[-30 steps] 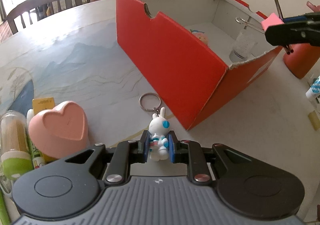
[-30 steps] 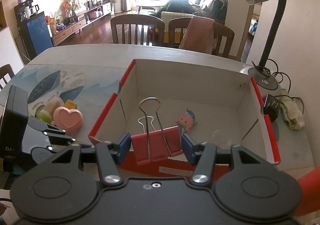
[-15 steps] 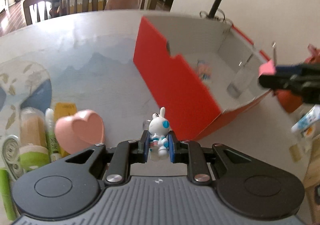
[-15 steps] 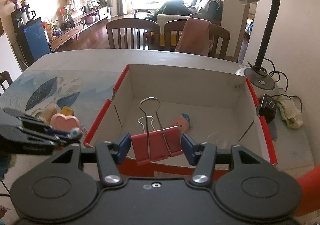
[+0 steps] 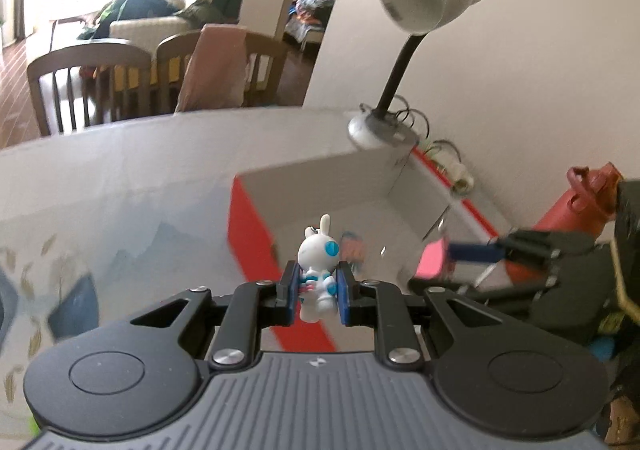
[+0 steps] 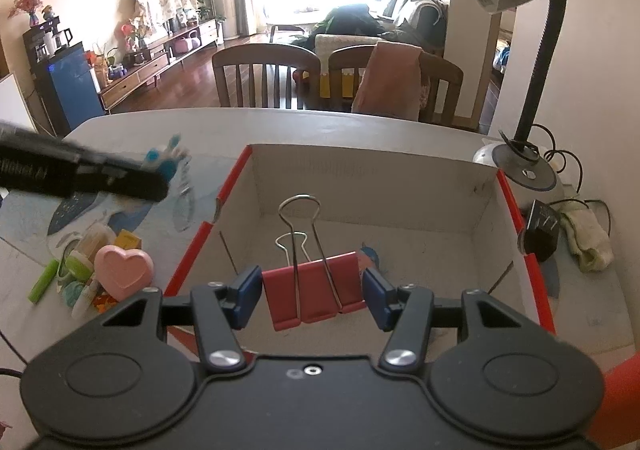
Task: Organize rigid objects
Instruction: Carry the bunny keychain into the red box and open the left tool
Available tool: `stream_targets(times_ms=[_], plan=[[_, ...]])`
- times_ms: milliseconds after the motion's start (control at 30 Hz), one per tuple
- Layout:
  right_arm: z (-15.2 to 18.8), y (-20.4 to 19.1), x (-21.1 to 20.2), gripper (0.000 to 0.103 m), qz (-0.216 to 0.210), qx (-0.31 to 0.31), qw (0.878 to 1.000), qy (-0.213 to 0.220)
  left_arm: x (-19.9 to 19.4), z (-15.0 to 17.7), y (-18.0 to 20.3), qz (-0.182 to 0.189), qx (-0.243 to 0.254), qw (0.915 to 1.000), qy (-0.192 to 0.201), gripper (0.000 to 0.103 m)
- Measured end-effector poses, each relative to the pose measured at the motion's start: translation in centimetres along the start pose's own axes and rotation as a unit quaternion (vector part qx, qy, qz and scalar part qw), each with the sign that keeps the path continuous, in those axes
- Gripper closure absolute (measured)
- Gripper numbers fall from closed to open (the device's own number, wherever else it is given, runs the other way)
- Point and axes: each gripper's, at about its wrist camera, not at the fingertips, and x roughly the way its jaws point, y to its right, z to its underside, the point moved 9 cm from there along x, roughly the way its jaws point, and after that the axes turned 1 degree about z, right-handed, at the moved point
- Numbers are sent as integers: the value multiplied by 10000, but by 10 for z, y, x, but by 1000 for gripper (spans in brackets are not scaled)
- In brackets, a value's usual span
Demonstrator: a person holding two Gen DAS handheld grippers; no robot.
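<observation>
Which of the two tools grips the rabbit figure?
The left tool, pinching the white rabbit keychain. The right tool holds a red binder clip instead.

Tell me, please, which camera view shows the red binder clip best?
The right wrist view: the red binder clip sits sharp and centred between the right gripper's pads. The left wrist view shows only a blurred pink patch of it.

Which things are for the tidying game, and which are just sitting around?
For the job:
- rabbit keychain, in left gripper
- red binder clip, in right gripper
- red box
- pink heart

Just there:
- desk lamp
- chairs
</observation>
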Motion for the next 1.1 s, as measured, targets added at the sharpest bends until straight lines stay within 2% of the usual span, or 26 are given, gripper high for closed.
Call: stream_targets(times_ms=[167,467,800,1100], plan=[[-1,8,9,48,54,57,10000,-55,25,-19,15,8,144,9999,-79,84],[14,16,39,48,-4,135,9987,-486,97,-18,21,-206,379,9970,-649,84],[31,22,72,50,156,150,9946,-1017,159,5,25,-626,845,9838,-1451,84],[41,28,80,52,154,179,9921,-1233,186,23,25,-766,992,9712,-2026,84]])
